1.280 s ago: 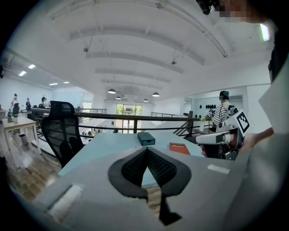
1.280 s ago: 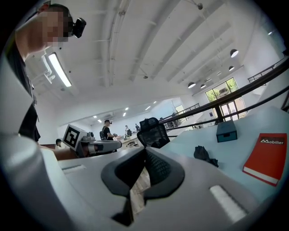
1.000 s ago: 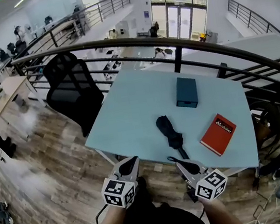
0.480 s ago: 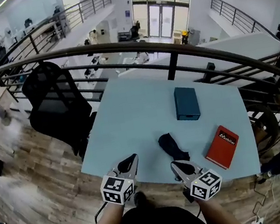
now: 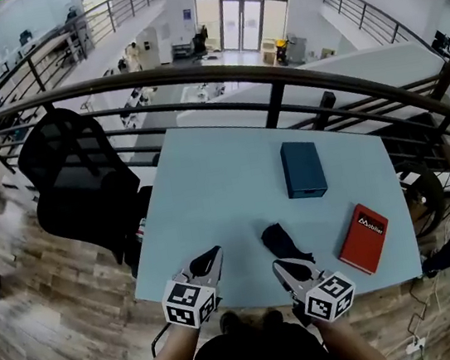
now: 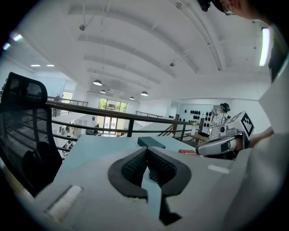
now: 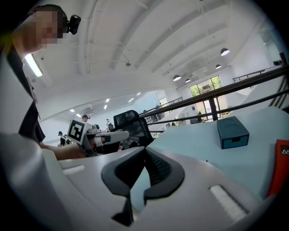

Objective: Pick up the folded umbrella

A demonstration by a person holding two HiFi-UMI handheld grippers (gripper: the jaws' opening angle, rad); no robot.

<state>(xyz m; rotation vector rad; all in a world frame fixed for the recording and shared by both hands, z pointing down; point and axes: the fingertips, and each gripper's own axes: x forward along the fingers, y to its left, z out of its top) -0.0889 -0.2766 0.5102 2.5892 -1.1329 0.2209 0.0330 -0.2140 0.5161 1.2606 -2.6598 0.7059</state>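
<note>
The folded black umbrella [image 5: 282,242] lies on the pale blue table [image 5: 210,194], close to its near edge. Its near end is hidden behind my right gripper [image 5: 277,265], which hovers just short of it with its jaws shut and empty. My left gripper [image 5: 214,255] is level with it to the left, over the table's near edge, jaws also together with nothing between them. In the left gripper view the closed tips [image 6: 146,151] point across the table. The right gripper view shows closed tips [image 7: 145,151] too. Neither gripper view shows the umbrella.
A teal box [image 5: 302,169] sits at the table's far middle, and a red book [image 5: 364,238] lies right of the umbrella. A black office chair [image 5: 83,183] stands left of the table. A dark railing [image 5: 276,75] runs behind the table.
Both grippers have come forward from short of the table to its near edge. The umbrella's near end has slipped out of sight behind the right gripper. Both pairs of jaws stayed shut.
</note>
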